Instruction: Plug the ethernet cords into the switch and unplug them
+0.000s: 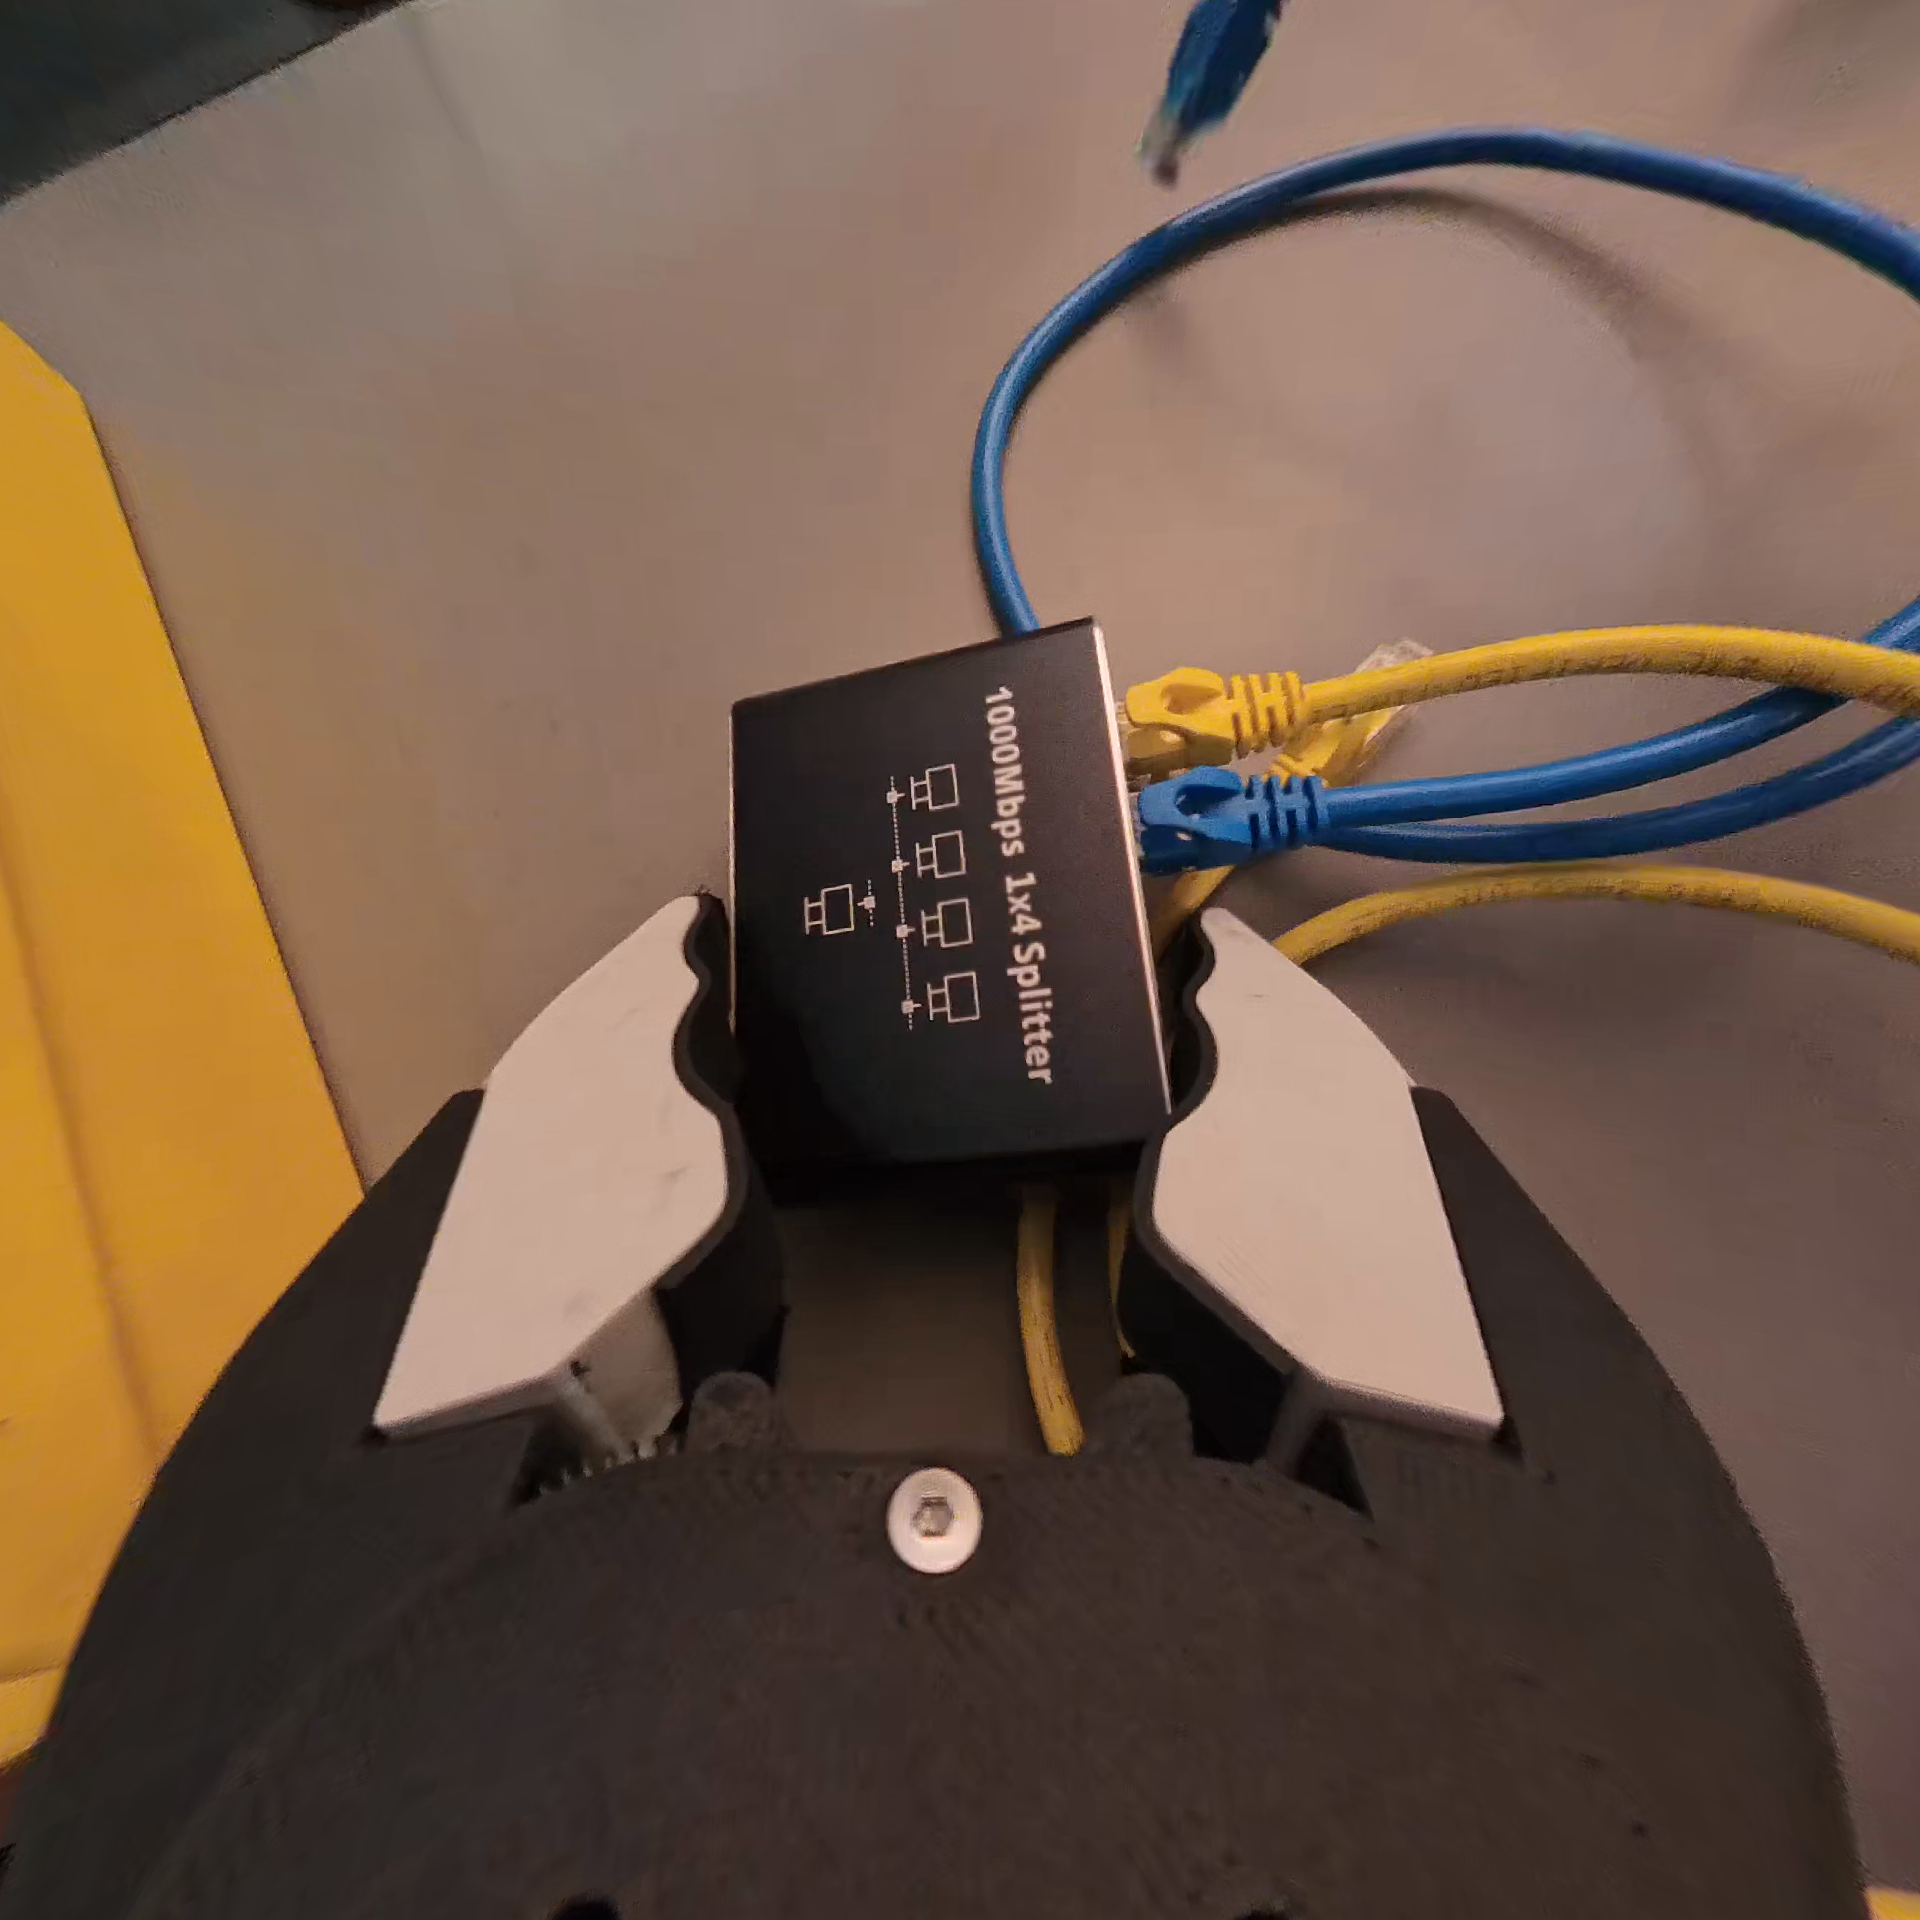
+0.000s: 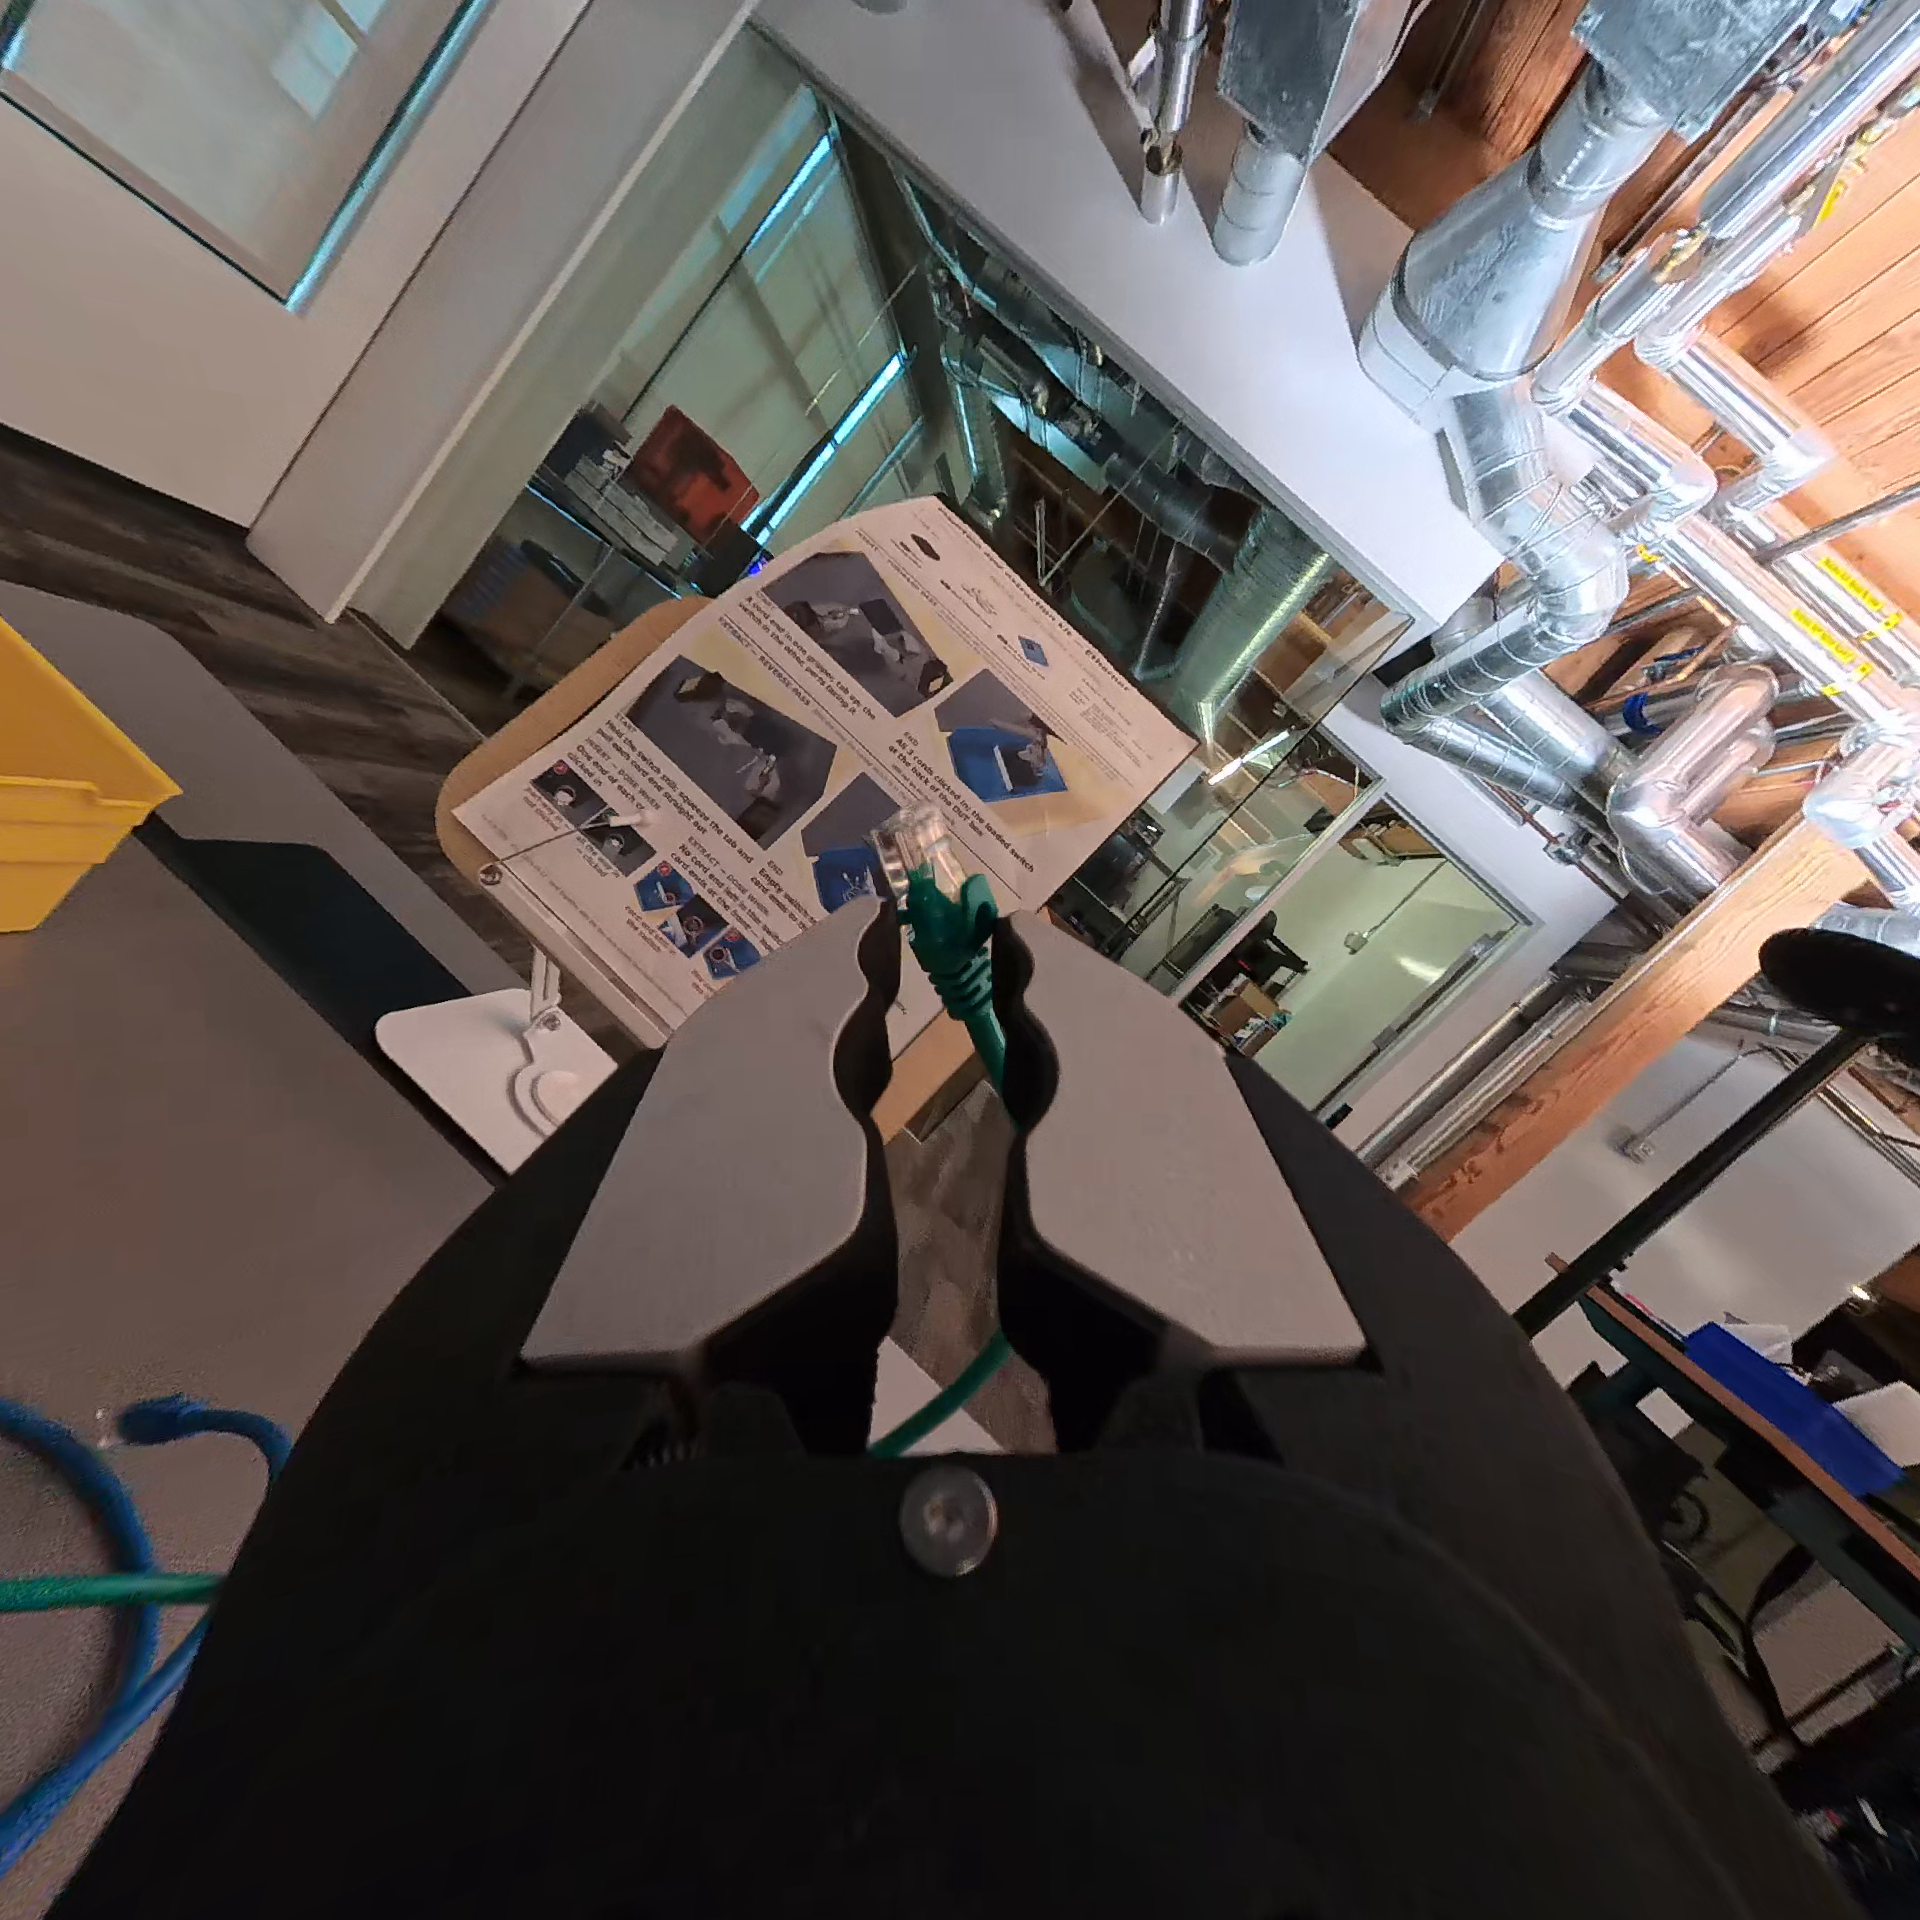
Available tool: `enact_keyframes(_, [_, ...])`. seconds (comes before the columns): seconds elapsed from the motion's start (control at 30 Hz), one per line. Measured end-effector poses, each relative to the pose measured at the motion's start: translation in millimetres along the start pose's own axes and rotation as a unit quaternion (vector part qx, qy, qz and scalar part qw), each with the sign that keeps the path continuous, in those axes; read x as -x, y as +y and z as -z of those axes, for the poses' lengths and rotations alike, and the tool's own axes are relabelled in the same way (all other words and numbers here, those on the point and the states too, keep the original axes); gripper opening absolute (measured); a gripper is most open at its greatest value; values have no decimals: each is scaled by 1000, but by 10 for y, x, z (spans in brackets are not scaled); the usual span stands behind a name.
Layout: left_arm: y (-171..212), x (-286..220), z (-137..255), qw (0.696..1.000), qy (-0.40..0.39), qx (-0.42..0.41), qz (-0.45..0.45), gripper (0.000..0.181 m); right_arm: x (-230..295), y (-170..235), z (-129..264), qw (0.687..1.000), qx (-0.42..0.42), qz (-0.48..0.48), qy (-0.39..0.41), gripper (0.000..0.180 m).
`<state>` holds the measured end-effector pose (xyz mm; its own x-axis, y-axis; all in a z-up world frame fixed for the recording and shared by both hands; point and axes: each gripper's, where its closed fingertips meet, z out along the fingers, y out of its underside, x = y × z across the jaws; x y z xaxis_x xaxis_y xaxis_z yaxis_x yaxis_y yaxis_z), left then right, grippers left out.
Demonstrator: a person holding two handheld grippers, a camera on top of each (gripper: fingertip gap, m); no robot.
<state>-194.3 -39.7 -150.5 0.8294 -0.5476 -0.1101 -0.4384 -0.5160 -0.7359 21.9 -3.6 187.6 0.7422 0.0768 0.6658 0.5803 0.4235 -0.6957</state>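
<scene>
Your left gripper (image 1: 951, 925) is clamped on the black switch (image 1: 940, 904), a finger pressed against each long side, the box lying on the grey table (image 1: 540, 447). From the switch's side at three o'clock a yellow cord (image 1: 1558, 665) and a blue cord (image 1: 1558, 800) are plugged in, one just above the other, both running off to the right; a loose blue plug (image 1: 1195, 94) hangs blurred at one o'clock. A yellow bin (image 1: 125, 935) sits at nine o'clock. Your right gripper (image 2: 940, 925) is closed on the green cord (image 2: 961, 966), pinched just behind its clear plug (image 2: 914, 842), which points to twelve o'clock, raised off the table. Beyond it stands an instruction sheet (image 2: 831, 727) on a board.
</scene>
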Motion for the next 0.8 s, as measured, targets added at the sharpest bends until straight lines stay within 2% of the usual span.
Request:
enact_keyframes(0.03, [-20, -8, -17, 1000, -4, -1, 4, 81, 23, -19, 6, 1000, -4, -2, -8, 17])
enact_keyframes(0.3, [-154, -128, -168, 1000, -18, 7, 21, 82, 253, 58, -78, 999, 9, 15, -47, 18])
enact_keyframes(0.43, [-103, -93, -129, 999, 0, 17, 48, 99, 313, 133, -118, 998, 22, 15, -61, 18])
enact_keyframes(0.6, [-494, -101, 281, 994, 15, -94, 62, 102, 350, 209, -163, 997, 32, 18, -67, 18])
enact_keyframes(0.7, [-952, -629, 657, 973, 122, -184, 66, 97, 371, 238, -188, 997, 35, 20, -70, 18])
enact_keyframes(0.77, [-1196, -1009, 770, 961, 161, -219, 60, 72, 391, 258, -199, 996, 39, 21, -74, 18])
enact_keyframes(0.8, [-1262, -1163, 723, 964, 158, -209, 45, 67, 396, 265, -202, 996, 41, 23, -74, 18])
